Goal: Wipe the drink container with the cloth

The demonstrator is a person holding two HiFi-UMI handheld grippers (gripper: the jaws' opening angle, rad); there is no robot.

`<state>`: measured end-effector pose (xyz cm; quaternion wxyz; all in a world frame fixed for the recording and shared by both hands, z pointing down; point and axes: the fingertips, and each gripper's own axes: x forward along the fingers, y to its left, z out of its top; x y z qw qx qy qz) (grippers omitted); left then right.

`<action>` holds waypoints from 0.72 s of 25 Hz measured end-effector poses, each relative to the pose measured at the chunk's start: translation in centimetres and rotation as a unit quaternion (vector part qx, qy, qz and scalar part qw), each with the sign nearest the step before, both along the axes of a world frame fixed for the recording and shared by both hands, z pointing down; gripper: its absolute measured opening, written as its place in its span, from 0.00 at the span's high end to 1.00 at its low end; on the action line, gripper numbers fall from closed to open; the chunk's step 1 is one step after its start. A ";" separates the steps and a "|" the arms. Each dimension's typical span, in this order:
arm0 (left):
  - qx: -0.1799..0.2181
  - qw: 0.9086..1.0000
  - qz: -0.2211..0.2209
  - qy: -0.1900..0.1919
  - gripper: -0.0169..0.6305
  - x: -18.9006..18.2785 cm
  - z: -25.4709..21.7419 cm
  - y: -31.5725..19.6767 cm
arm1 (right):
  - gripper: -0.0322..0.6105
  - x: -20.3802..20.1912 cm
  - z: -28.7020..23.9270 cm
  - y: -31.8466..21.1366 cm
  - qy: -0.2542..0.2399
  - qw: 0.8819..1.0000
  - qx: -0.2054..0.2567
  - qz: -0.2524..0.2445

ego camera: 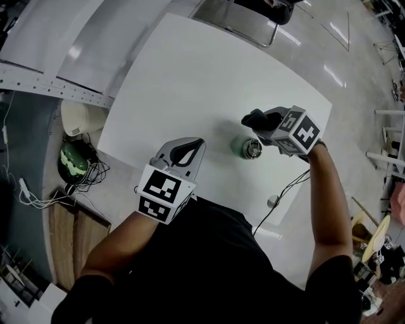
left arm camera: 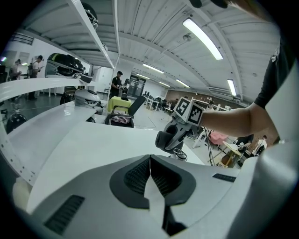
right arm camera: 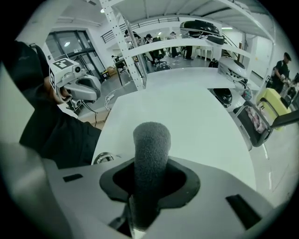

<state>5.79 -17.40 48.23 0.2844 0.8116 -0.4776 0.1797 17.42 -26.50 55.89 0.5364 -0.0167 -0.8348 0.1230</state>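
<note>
A green drink container (ego camera: 249,148) with a metal top stands upright on the white table (ego camera: 190,76). Just beyond it hovers my right gripper (ego camera: 258,120), shut on a dark grey cloth (ego camera: 252,118). The right gripper view shows the cloth (right arm camera: 151,149) as a roll sticking up between the jaws, with the container's metal top (right arm camera: 103,158) low at the left. My left gripper (ego camera: 192,147) is to the left of the container, apart from it, shut with nothing in it. Its pads (left arm camera: 140,175) meet in the left gripper view, where the container's top (left arm camera: 180,154) peeks over them.
A chair (ego camera: 243,16) stands at the table's far end. On the floor to the left are a green helmet (ego camera: 74,159) and loose cables (ego camera: 38,193). A cable (ego camera: 286,188) and a small round piece (ego camera: 273,201) lie at the table's right edge.
</note>
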 end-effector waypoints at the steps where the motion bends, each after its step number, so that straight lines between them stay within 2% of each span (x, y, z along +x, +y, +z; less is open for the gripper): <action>1: -0.002 1.000 -0.001 0.000 0.95 0.1 0.1 0.0 | 0.77 0.2 0.4 -0.1 0.004 1.000 -0.003 -0.001; 11: -0.012 1.000 -0.015 -0.003 0.95 -0.4 0.8 0.0 | 0.77 1.2 5.1 -0.1 0.055 0.998 -0.030 -0.010; 18: -0.019 1.000 -0.021 -0.001 0.95 -0.9 1.1 0.5 | 0.77 0.0 7.5 -0.2 0.042 0.997 -0.062 0.011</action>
